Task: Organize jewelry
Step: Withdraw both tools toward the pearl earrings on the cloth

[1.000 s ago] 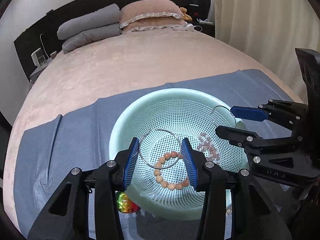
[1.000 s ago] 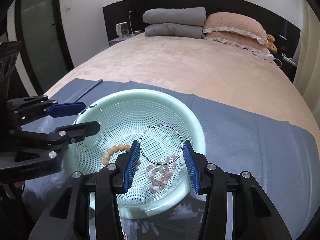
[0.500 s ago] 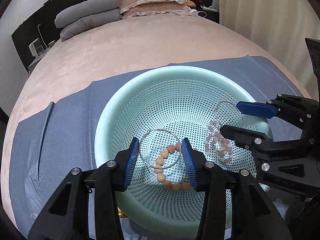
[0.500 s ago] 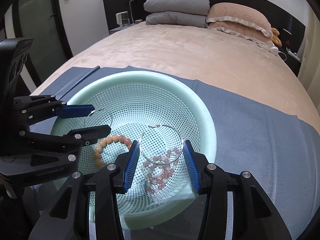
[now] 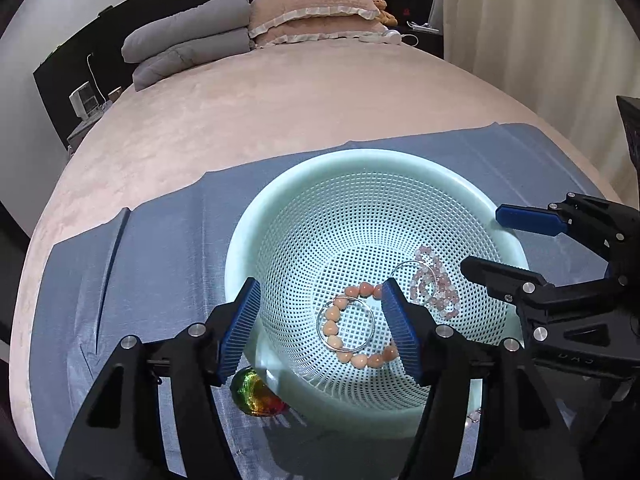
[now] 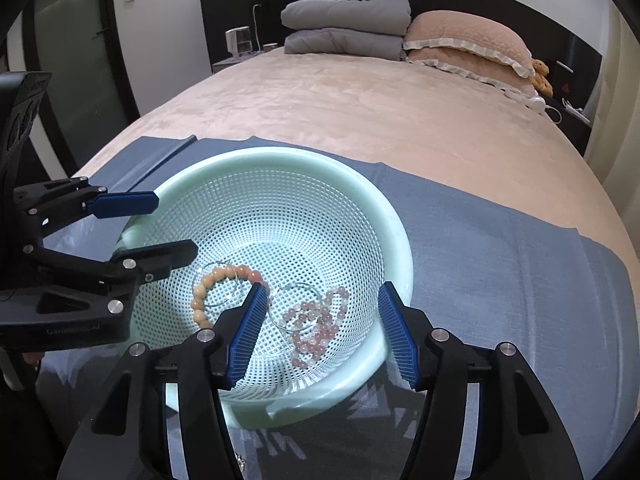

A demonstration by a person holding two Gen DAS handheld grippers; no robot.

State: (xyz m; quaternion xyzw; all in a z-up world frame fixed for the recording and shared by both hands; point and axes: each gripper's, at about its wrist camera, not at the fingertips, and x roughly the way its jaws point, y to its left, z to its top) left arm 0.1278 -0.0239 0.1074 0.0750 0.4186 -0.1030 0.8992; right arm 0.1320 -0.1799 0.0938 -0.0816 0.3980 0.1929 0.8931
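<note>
A pale green mesh basket (image 5: 280, 208) (image 6: 360, 184) sits on a blue cloth on the bed. Inside lie an orange bead bracelet (image 5: 334, 330) (image 6: 200, 292), a pink bead bracelet (image 5: 436, 280) (image 6: 316, 320) and two silver hoop rings, one (image 5: 362, 344) (image 6: 208, 302) on the orange beads, one (image 5: 396, 270) (image 6: 294, 286) by the pink beads. My left gripper (image 5: 320, 328) (image 6: 160, 228) is open and empty over the basket's near left side. My right gripper (image 6: 320, 328) (image 5: 500, 240) is open and empty over its right side.
A shiny red-green bead ball (image 5: 256, 396) lies on the blue cloth (image 5: 140, 280) just outside the basket. A small clear piece (image 5: 474, 414) lies by the basket's base. Pillows (image 6: 464, 40) and folded grey blankets (image 6: 344, 24) are at the bed's head.
Both grippers have opened and let go of their silver hoops, which now lie in the basket. Both grippers have pulled back and up slightly.
</note>
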